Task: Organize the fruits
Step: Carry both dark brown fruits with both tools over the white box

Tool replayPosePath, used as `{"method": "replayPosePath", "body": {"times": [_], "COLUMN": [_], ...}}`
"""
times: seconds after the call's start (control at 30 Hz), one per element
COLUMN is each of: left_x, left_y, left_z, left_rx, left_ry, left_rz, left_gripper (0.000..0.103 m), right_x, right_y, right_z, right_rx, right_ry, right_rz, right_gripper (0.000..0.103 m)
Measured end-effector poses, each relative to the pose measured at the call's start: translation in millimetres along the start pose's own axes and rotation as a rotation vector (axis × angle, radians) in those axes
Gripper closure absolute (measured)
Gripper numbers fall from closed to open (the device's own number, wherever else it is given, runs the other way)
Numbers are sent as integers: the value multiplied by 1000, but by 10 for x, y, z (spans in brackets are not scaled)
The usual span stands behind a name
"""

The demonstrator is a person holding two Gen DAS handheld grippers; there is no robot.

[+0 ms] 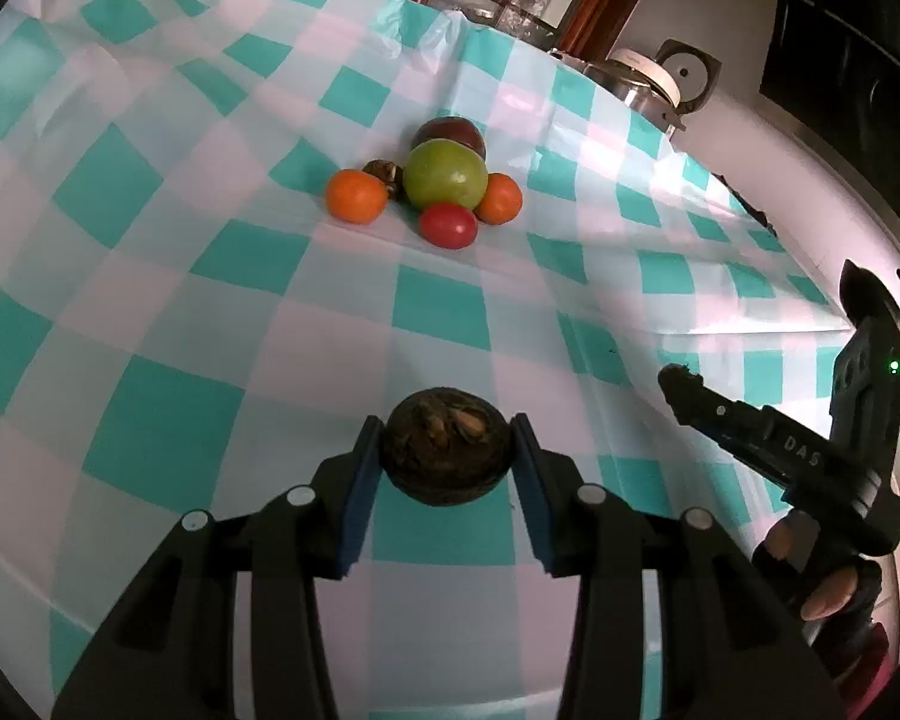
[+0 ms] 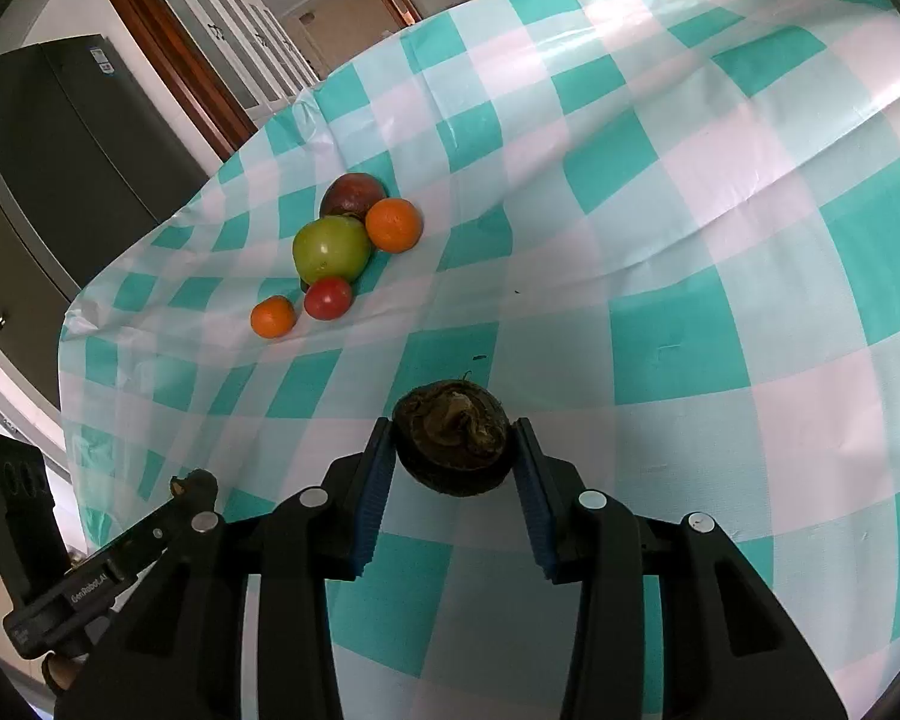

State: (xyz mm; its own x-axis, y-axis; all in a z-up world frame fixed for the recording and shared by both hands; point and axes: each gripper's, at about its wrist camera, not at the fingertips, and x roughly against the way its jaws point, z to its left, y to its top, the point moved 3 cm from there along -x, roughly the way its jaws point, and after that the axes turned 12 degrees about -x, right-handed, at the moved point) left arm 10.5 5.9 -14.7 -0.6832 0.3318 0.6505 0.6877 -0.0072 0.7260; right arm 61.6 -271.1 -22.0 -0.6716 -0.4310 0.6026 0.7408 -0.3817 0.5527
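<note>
Each gripper pinches a dark brown round fruit: the left gripper (image 1: 447, 450) holds one (image 1: 444, 444), the right gripper (image 2: 455, 450) another (image 2: 453, 447). The fruit pile (image 1: 444, 180) lies well apart, straight ahead at upper centre in the left view, toward upper left in the right view (image 2: 336, 252).

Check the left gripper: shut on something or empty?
Shut on a brown fruit: the left gripper's blue pads press both its sides.

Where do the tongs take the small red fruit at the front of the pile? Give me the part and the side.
Grip the red fruit across its two side flanks at the widest middle, coming from the near side. It is round, its front faces bare tablecloth, and the green apple crowds it from behind.
</note>
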Motion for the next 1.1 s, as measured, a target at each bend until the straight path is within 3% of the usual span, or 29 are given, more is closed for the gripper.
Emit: {"method": "replayPosePath", "body": {"times": [0.27, 0.53, 0.63, 0.77, 1.1], "left_x": [-22, 123, 434, 934, 1916], "left_y": [4, -57, -247, -490, -1031], "left_z": [-5, 44, 110, 238, 642], "left_rx": [0, 23, 57, 37, -6], "left_ry": [-16, 22, 13, 90, 231], "left_rz": [8, -6, -38, -80, -184], "left_gripper": [60, 60, 60, 60, 60], "right_x": [-36, 5, 201, 516, 571], "right_y": [12, -74, -301, -645, -1341], "right_z": [3, 40, 211, 630, 1500], "right_rx": [-6, -41, -45, 30, 253], "right_ry": [-3, -44, 22, 109, 179], "right_rz": [17, 35, 39, 28, 118], "right_gripper": [63, 63, 63, 63, 63]}}
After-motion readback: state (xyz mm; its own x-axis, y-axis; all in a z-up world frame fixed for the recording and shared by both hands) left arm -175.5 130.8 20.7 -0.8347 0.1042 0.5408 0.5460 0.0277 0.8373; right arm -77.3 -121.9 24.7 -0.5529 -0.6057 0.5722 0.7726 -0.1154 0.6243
